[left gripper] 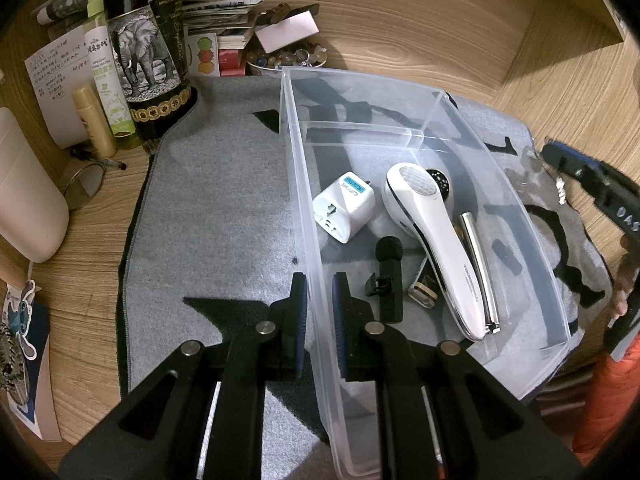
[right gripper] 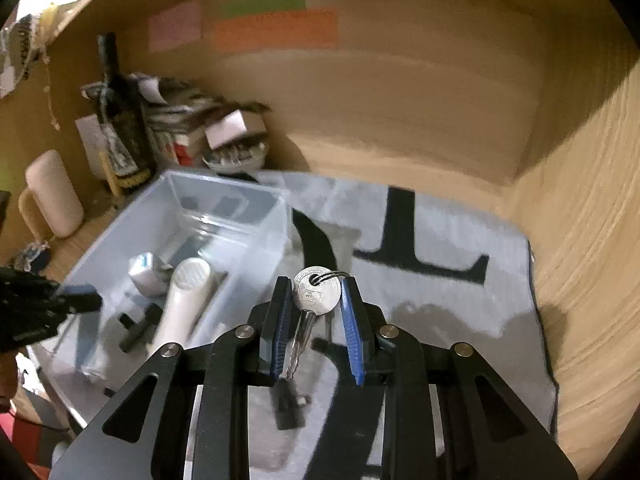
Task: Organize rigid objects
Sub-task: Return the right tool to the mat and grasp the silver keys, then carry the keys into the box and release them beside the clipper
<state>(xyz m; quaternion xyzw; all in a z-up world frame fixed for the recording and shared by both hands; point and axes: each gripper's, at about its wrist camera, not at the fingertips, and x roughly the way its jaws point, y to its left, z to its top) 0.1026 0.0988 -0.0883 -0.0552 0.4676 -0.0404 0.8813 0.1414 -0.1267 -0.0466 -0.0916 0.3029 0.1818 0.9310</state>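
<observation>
A clear plastic bin (left gripper: 298, 184) stands on a grey mat (left gripper: 208, 208). My left gripper (left gripper: 320, 300) is shut on the bin's near left wall, one pad on each side. Inside the bin lie a white travel adapter (left gripper: 346, 206), a white handheld device (left gripper: 432, 240), a black clip-on microphone (left gripper: 388, 280) and a metal nail clipper (left gripper: 478, 264). My right gripper (right gripper: 316, 284) is shut on a silver key (right gripper: 320, 296) with a wire ring, held above the mat (right gripper: 460, 280) to the right of the bin (right gripper: 224, 208). In the left wrist view the right gripper (left gripper: 568, 164) hovers beyond the bin's right wall.
A dark bottle with an elephant label (left gripper: 148, 60), a spray bottle (left gripper: 108, 80), a yellowish tube (left gripper: 94, 120), stacked papers and a bowl of marbles (left gripper: 280, 58) crowd the back left. A rounded white container (left gripper: 28, 200) stands left. A small black object (right gripper: 288, 404) lies on the mat under the right gripper.
</observation>
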